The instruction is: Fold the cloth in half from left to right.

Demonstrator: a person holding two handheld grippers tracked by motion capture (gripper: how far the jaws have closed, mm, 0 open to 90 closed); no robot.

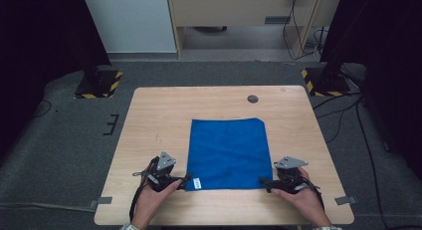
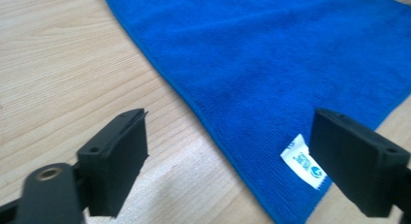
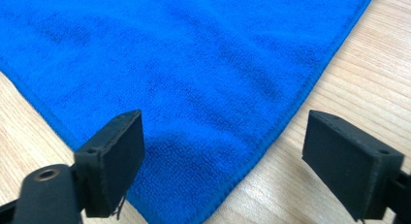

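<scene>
1. The left gripper (image 1: 185, 179) stood with its jaws spread wide and nothing between the pads; in the left gripper view the near-left corner of the blue cloth (image 2: 271, 64) lay flat on the wood between and below the two black jaws, untouched.
2. The right gripper (image 1: 264, 182) was likewise spread, its pads pressing on nothing. In the right gripper view the cloth's near-right corner (image 3: 194, 88) pointed down between the jaws, and its stitched hem ran up toward the right jaw.
3. Each gripper sat just beside its own corner of the near edge, low over the table (image 1: 149, 120) and pointing inward toward the other. That mirrored placing suited a two-handed job on one cloth, probably with a corner for each gripper.
4. A small white label (image 2: 303, 161) was sewn at the left corner, just beside the left gripper's right jaw. It lay face up and uncreased, which suggested that the corner was at rest and not under tension.
5. The cloth lay spread as a near-rectangle in the middle of the table, its far edge short of a round grey cap (image 1: 253, 98) set into the tabletop. It looked smooth, with faint ripples only.
6. The person's hands (image 1: 154, 200) came in from the near edge of the table, each wrapped around its gripper and resting on or close to the wood. Beyond the table lay grey carpet and two striped stand bases (image 1: 99, 83).
</scene>
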